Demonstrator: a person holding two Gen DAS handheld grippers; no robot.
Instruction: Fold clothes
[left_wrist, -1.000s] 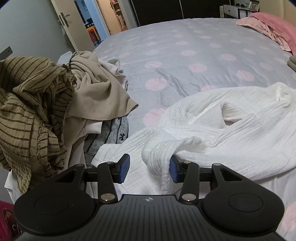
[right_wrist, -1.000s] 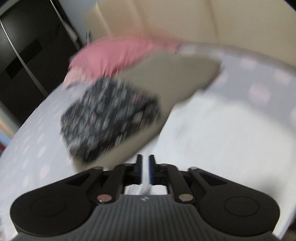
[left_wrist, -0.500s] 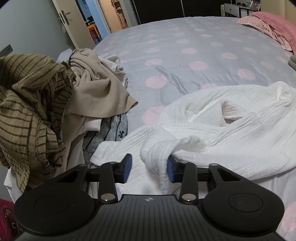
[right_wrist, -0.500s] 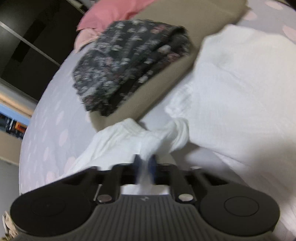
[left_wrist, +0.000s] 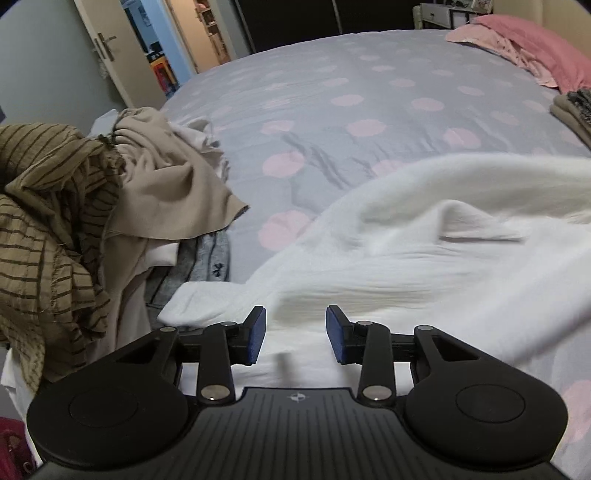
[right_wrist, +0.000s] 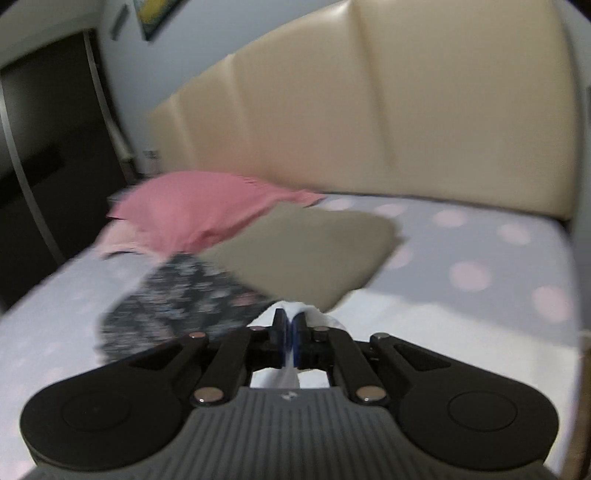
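Observation:
A white crinkled garment (left_wrist: 424, 258) lies spread on the polka-dot bed (left_wrist: 351, 92), blurred along its far edge. My left gripper (left_wrist: 295, 338) is open just above its near edge, with nothing between the blue pads. My right gripper (right_wrist: 291, 338) is shut on a bunch of the white garment (right_wrist: 306, 310), which pokes out past the fingertips and hangs down behind them. The rest of the garment lies low at the right in the right wrist view (right_wrist: 461, 332).
A heap of unfolded clothes, striped brown (left_wrist: 48, 236) and beige (left_wrist: 162, 192), sits at the left. A folded dark floral piece (right_wrist: 177, 299) on a folded khaki piece (right_wrist: 314, 247) lies near a pink pillow (right_wrist: 199, 210) and the padded headboard (right_wrist: 369, 110).
The white fold that lay between my left fingers has been pulled away and the garment is stretched flatter. My right gripper has swung up with the cloth held in it.

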